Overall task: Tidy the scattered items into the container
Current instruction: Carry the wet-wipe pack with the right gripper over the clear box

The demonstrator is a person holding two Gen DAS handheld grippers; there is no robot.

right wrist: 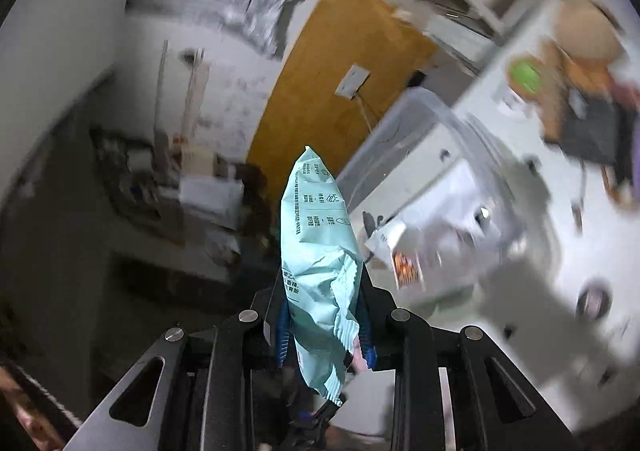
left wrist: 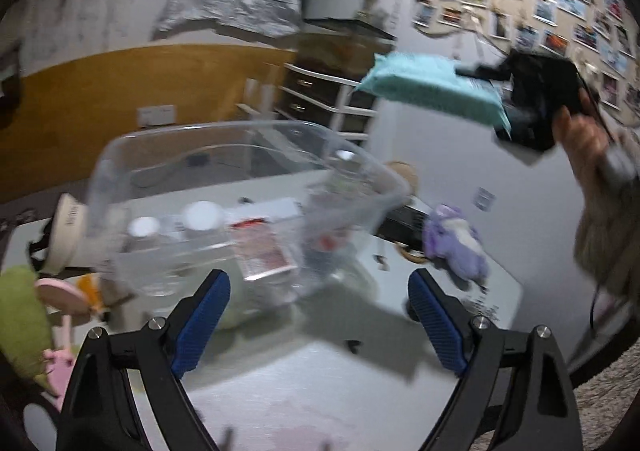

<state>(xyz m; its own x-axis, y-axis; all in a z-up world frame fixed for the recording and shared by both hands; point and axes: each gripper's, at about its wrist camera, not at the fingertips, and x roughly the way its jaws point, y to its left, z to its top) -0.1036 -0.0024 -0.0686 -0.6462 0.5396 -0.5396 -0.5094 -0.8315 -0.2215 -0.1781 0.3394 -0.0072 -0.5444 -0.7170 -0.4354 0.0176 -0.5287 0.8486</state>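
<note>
The right tool (right wrist: 325, 321) is clamped on a mint-green crinkly foil packet (right wrist: 320, 235), whose long axis runs straight out along the fingers. It hangs in the air above and to the right of the clear, thin-walled plastic container (left wrist: 240, 187) on the white table (left wrist: 304, 383). The left tool (left wrist: 320, 315), nearer the container, gapes wide and empty.

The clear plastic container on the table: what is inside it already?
Through the clear plastic container two white round lids and a red-and-white packet show. Blur hides the rest. The teal packet is not inside; it hangs above, in the right gripper.
</note>
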